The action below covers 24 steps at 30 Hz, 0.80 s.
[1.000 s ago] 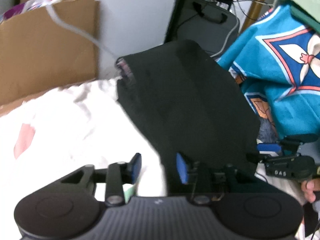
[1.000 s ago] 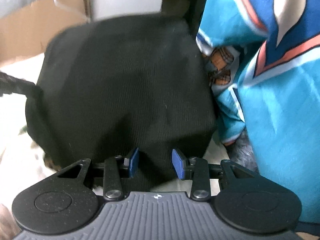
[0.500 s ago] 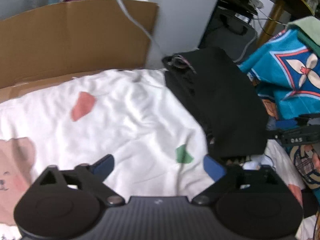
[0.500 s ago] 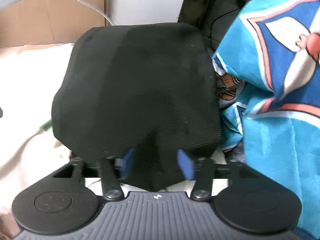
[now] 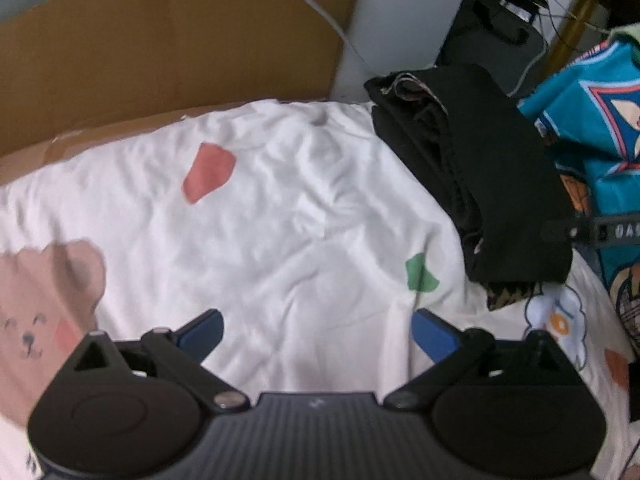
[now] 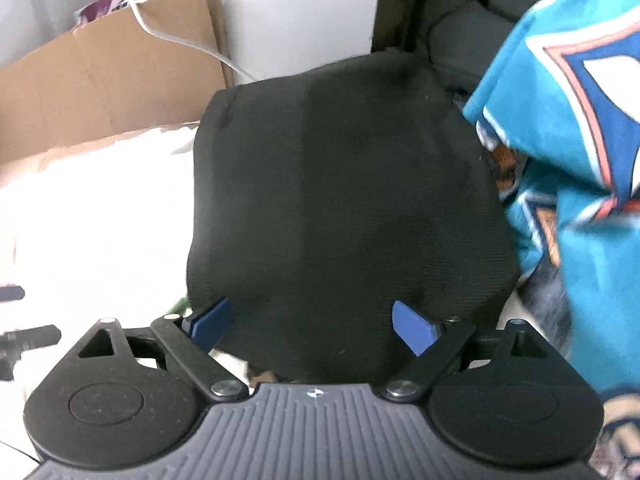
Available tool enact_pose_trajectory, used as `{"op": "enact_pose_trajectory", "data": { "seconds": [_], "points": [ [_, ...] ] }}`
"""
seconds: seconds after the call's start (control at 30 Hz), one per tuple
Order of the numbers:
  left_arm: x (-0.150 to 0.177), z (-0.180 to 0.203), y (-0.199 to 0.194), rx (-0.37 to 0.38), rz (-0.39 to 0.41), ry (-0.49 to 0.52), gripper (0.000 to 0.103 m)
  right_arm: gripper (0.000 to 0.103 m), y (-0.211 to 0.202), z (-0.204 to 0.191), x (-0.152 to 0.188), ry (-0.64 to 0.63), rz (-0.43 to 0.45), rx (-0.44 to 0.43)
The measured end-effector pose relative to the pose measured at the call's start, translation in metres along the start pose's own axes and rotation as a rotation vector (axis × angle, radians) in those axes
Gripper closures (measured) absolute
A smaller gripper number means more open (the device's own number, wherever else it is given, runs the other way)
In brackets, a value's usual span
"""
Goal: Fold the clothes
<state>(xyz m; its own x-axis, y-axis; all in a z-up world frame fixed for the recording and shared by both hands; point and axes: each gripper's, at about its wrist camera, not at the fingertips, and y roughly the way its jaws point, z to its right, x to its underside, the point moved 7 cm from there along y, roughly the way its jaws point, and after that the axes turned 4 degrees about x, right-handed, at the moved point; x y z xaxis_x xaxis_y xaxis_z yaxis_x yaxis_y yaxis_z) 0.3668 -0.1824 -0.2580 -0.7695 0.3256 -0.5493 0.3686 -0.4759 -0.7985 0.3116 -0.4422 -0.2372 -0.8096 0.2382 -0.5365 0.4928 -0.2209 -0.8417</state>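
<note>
One folded black garment (image 5: 500, 168) is lying in a thick stack at the right edge of a white sheet (image 5: 280, 208) printed with a bear and coloured blobs, and it is butting against a teal blanket (image 5: 600, 120) heaped just beside it. From the side the layers are showing unevenly, with a patterned scrap poking out at the near end.

The stack looks loose enough that the top layers could be sliding off or springing open if anything nudges it. The likeliest cause would be the right claw (image 6: 312, 324), whose fingers are sitting either side of the near hem: drawing back carelessly could be dragging a finger through the cloth and undoing the fold. The blanket leaning in from the right could also be pushing the pile askew or slumping onto it.

The right claw is spread wide, holding nothing; whether its blue fingers (image 6: 412, 326) are grazing the garment's near edge or hovering just over it, I cannot tell. The left claw (image 5: 316, 332) is likewise gaping wide and empty, hanging over bare sheet well apart from the garment. A cardboard sheet (image 5: 160, 48) and a white cable (image 5: 316, 4) are standing behind the bedding.
</note>
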Motion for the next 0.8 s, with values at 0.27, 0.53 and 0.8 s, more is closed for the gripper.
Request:
{"op": "enact_pose_trajectory", "data": {
  "seconds": [0.27,0.53,0.8],
  "points": [
    [0.012,0.004,-0.060,-0.085,0.043,-0.034,0.001,0.010,-0.034,-0.022,0.014,0.008,-0.032,0.009],
    [0.020,0.007,-0.117,-0.135,0.091,-0.040,0.001,0.009,-0.073,-0.037,0.022,0.004,-0.063,-0.034],
    [0.023,0.021,-0.172,-0.176,0.143,-0.025,0.001,0.004,-0.110,-0.041,0.021,0.043,-0.147,-0.076]
  ]
}}
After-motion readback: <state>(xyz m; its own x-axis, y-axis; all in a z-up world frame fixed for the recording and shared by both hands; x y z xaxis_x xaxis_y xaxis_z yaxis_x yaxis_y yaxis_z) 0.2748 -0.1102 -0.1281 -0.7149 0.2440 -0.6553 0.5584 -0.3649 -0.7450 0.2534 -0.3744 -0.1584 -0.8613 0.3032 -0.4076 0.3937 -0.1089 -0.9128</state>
